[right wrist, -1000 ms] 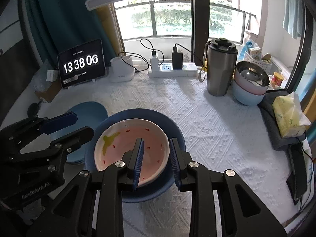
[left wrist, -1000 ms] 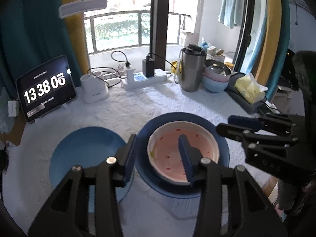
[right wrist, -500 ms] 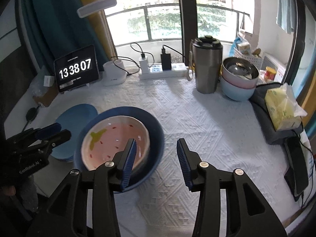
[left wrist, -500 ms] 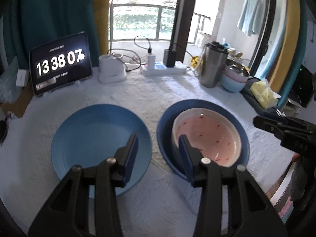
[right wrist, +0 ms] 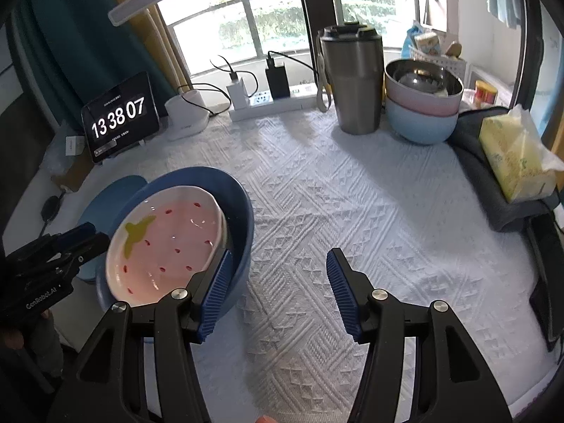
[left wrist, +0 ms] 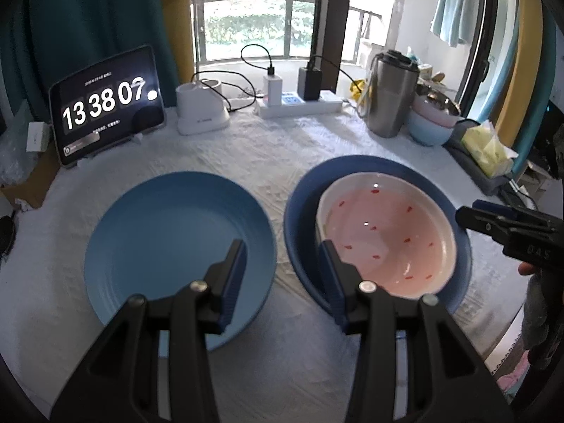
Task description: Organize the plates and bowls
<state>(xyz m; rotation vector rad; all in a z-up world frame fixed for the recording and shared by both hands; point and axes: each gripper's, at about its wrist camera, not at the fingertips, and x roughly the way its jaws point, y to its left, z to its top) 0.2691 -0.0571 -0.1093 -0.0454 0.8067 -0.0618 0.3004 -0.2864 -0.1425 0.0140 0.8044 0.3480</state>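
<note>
A pink strawberry-pattern bowl [left wrist: 384,239] lies inside a dark blue bowl [left wrist: 299,211] on the white cloth. Beside it on the left sits a light blue plate [left wrist: 169,239]. My left gripper [left wrist: 282,275] hovers open over the gap between the plate and the dark blue bowl, holding nothing. In the right wrist view, my right gripper [right wrist: 278,289] has its jaws opening over bare cloth, just right of the dark blue bowl [right wrist: 243,218] and the pink bowl [right wrist: 165,239]. Its left finger stands close to the dark blue rim. Nothing is between its pads.
At the back right, a stack of bowls [right wrist: 419,105] stands beside a steel tumbler [right wrist: 352,81]. A tablet clock [right wrist: 120,116], a white lamp base [right wrist: 185,116] and a power strip [right wrist: 275,102] line the far edge. A tissue pack [right wrist: 514,158] lies on the right.
My right gripper opened and drew off the pink bowl's near rim to the right. My left gripper shifted left from the bowl's rim to the gap beside the light blue plate.
</note>
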